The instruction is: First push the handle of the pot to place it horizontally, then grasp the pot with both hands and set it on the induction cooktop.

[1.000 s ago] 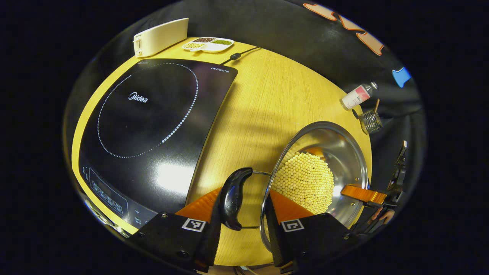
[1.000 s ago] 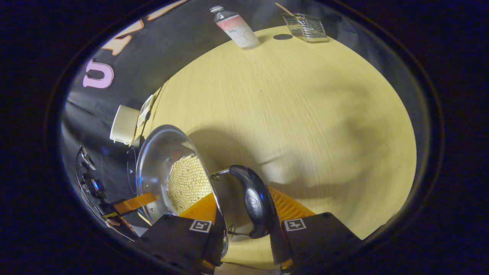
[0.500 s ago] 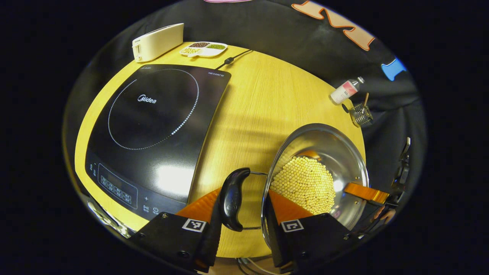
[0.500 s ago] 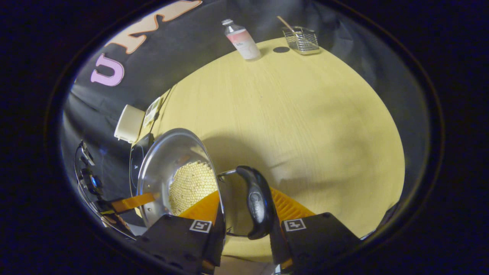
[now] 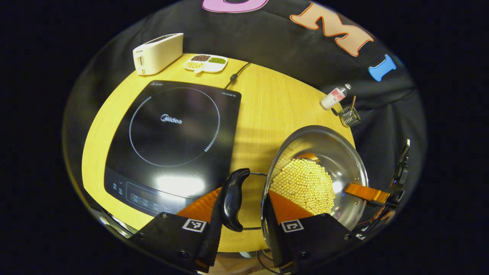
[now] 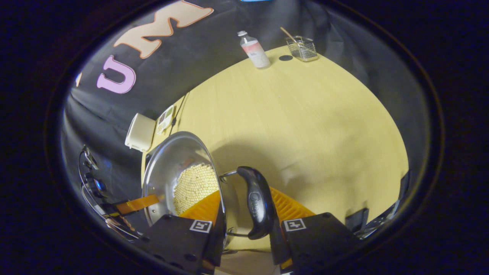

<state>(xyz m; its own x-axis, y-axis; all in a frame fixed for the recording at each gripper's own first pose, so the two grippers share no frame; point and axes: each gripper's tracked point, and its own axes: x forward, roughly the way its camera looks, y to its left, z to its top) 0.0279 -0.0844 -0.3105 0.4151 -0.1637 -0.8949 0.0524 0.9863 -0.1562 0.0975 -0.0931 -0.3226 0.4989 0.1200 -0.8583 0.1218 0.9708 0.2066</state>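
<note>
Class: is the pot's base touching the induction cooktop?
Apart. In the left gripper view, the pot hangs right of the induction cooktop, with bare table between them.

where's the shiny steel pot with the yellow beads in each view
Left gripper view: the shiny steel pot of yellow beads sits lower right, its black side handle between this gripper's fingers.
Right gripper view: the pot sits lower left, its other black handle between this gripper's fingers.
Shared landmark: the small pink-labelled bottle beside the wire basket at the table's far edge.
</note>
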